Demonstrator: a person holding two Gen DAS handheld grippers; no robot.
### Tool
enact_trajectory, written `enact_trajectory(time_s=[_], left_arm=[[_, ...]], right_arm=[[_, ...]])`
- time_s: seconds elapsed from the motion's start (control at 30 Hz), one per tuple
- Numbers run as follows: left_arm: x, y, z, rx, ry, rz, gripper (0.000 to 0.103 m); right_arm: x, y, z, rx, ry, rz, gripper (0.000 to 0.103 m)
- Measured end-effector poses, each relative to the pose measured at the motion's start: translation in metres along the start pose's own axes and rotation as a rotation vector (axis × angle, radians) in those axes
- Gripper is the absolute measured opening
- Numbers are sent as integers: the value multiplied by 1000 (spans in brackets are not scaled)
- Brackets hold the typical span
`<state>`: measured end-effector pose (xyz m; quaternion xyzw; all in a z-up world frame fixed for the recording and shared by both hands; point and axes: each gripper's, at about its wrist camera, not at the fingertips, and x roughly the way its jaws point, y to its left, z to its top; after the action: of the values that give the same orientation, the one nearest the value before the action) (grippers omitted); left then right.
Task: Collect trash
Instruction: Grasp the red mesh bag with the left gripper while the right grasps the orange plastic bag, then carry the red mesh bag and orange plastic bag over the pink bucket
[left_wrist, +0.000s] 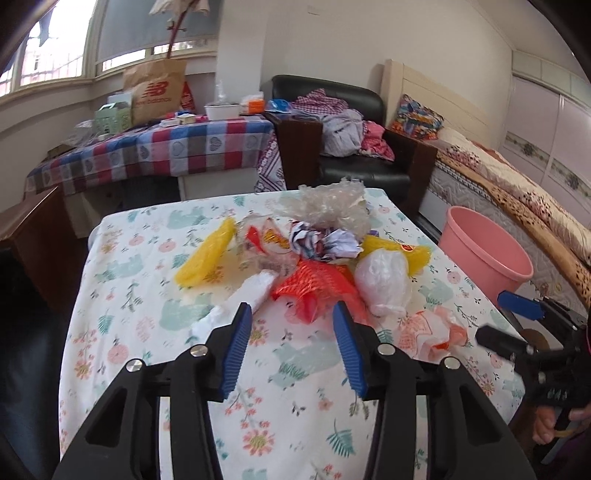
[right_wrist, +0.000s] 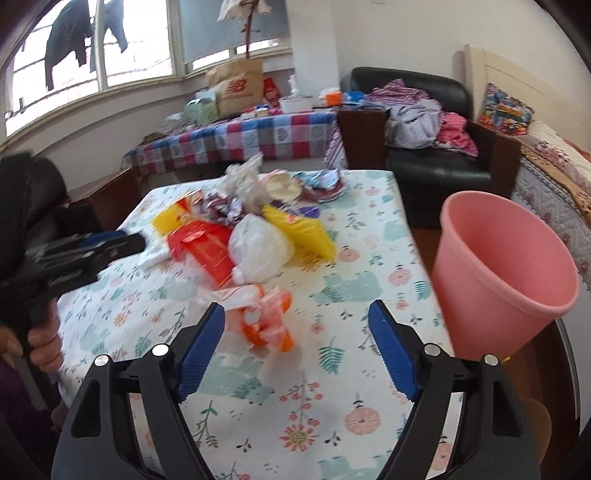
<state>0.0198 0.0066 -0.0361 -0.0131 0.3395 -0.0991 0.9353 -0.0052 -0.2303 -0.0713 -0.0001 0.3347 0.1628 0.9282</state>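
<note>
The "NB" logo and the words "new balance" are printed in red on the brown paper bag (left_wrist: 157, 90), which is stood on the checked cloth (left_wrist: 177, 147) below the window. The same red logo is seen on that bag from the right wrist view (right_wrist: 236, 90), though its lettering is too blurred to be read. No other text can be made out.

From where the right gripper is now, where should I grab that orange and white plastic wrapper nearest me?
Pinch the orange and white wrapper at its raised crumpled middle, coming down from above and the near side. It lies apart from the pile, just ahead of the open right gripper, nearer the left finger.
</note>
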Motion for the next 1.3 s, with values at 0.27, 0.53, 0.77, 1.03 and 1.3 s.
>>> enact_trajectory(time_s=[0.27, 0.53, 0.77, 1.03, 1.3], left_arm=[[35, -6, 9, 32, 72, -14, 34], [41, -4, 8, 5, 100, -71, 0], [15, 0, 5, -1, 70, -73, 0], [-17, 4, 5, -23, 37, -75, 0], [-39, -9, 15, -3, -17, -81, 0]], right_arm=[[6, -6, -1, -2, 57, 70, 77], [28, -6, 6, -15, 117, 134, 77], [38, -21, 11, 43, 152, 185, 71], [54, -29, 1, 121, 221, 266, 32], [26, -28, 7, 130, 159, 295, 8]])
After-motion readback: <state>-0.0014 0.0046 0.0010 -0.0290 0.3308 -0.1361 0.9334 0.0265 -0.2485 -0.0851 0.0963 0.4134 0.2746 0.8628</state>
